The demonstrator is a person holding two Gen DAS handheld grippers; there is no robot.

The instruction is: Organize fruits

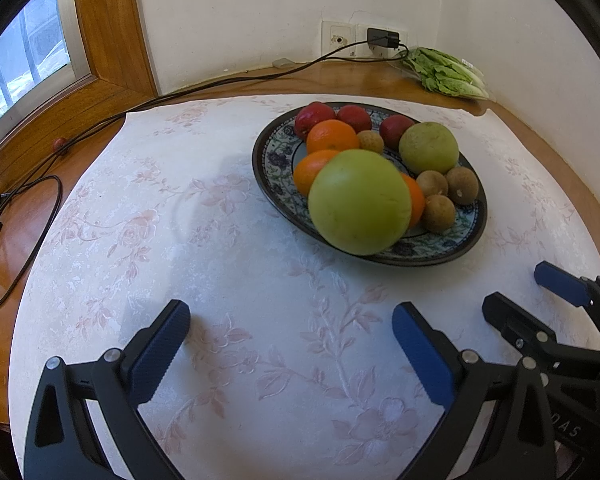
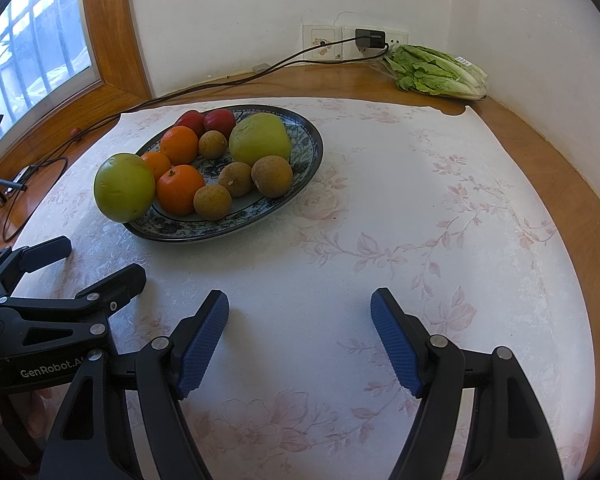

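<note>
A patterned plate [image 1: 466, 240] [image 2: 300, 168] on the floral tablecloth holds fruit. A large green fruit [image 1: 360, 202] [image 2: 125, 187] rests on the plate's near-left rim. A second green fruit [image 1: 429, 148] [image 2: 260, 139], three oranges [image 1: 332, 136] [image 2: 180, 189], several brown fruits [image 1: 438, 208] [image 2: 272, 176] and red fruits [image 1: 314, 117] [image 2: 219, 120] fill the plate. My left gripper [image 1: 291, 346] [image 2: 104, 260] is open and empty, on the cloth in front of the plate. My right gripper [image 2: 300, 338] [image 1: 520, 292] is open and empty, to the right of the left one.
A bunch of green lettuce [image 1: 446, 74] [image 2: 436, 70] lies in the back right corner by the wall. A black charger [image 1: 382, 38] [image 2: 370, 38] sits in the wall socket; its cable [image 1: 100, 124] runs left across the wooden table. A window is at the left.
</note>
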